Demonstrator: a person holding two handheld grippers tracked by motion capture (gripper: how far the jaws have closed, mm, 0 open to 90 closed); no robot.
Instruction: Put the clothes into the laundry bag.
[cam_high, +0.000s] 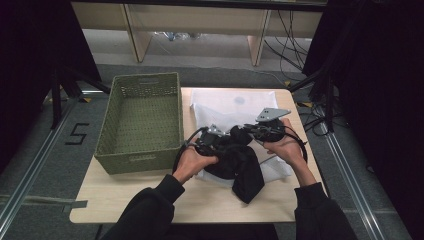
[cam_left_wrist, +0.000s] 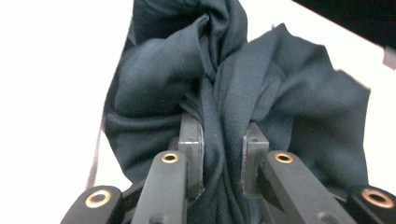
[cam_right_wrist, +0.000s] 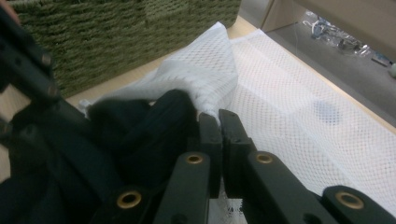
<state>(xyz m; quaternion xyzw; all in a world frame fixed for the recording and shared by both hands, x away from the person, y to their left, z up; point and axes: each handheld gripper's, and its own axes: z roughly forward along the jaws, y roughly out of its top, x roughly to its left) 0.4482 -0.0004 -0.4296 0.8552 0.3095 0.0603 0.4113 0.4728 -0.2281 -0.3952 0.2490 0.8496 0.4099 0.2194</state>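
**Dark cloth going into the mesh bag**

The left claw (cam_left_wrist: 223, 154) is clamped on a bunched fold of the dark, soft cloth garment (cam_left_wrist: 233, 88), which spills beyond its tips. The right claw (cam_right_wrist: 220, 135), jaws together, seems to pinch the white mesh laundry bag (cam_right_wrist: 289, 93) beside the garment. Judged step: stuffing. Next, the bag's mouth must open wider. The right gripper view shows the green woven basket (cam_right_wrist: 116, 37) behind.

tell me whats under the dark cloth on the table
A white mesh bag lies under the dark cloth, spread over the table. Whatever sits beneath the bunched cloth is covered.
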